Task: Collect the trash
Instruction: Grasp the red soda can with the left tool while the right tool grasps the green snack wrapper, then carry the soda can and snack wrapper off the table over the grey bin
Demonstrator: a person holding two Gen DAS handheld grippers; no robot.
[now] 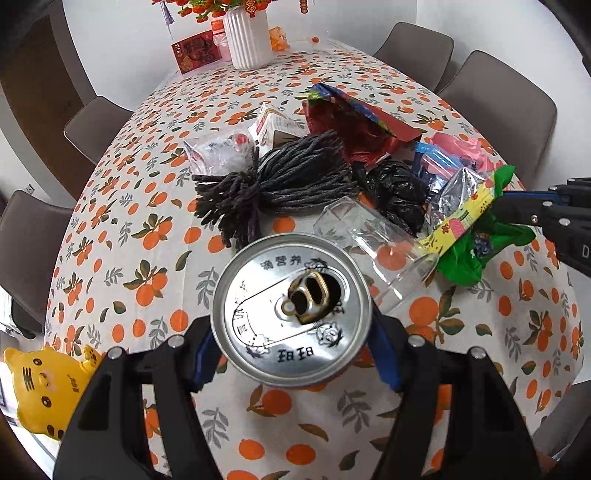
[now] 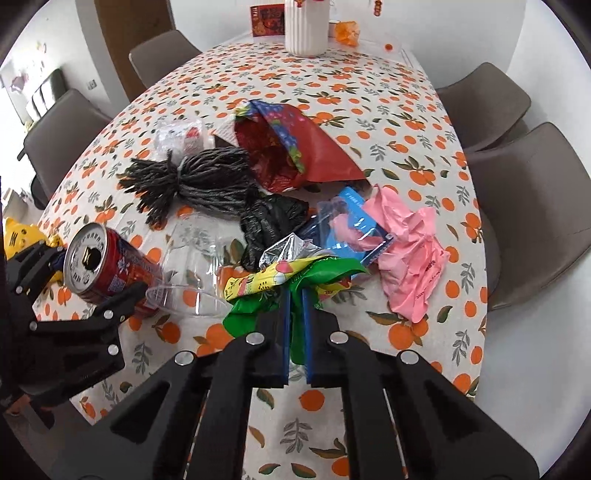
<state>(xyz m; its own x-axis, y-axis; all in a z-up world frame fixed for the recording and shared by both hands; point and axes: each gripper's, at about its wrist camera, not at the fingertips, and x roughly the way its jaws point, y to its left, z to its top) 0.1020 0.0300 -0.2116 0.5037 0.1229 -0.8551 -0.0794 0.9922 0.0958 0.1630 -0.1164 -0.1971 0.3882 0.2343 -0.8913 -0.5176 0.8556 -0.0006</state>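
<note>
Pinching a red can, left jaws hide its side; right jaws clamp green wrapper.

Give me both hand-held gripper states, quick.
Left hand-held gripper: closed on the red can.
Right hand-held gripper: closed on the green snack wrapper.

On the tabletop, 1 opened can, 1 clear plastic cup, 1 grey mop head, 1 black bag, 1 pink bag, 1 red wrapper, 1 green-and-yellow wrapper, 1 blue packet and 1 white vase are counted. 4 chairs are seen in each view, and 2 tools are present.
</note>
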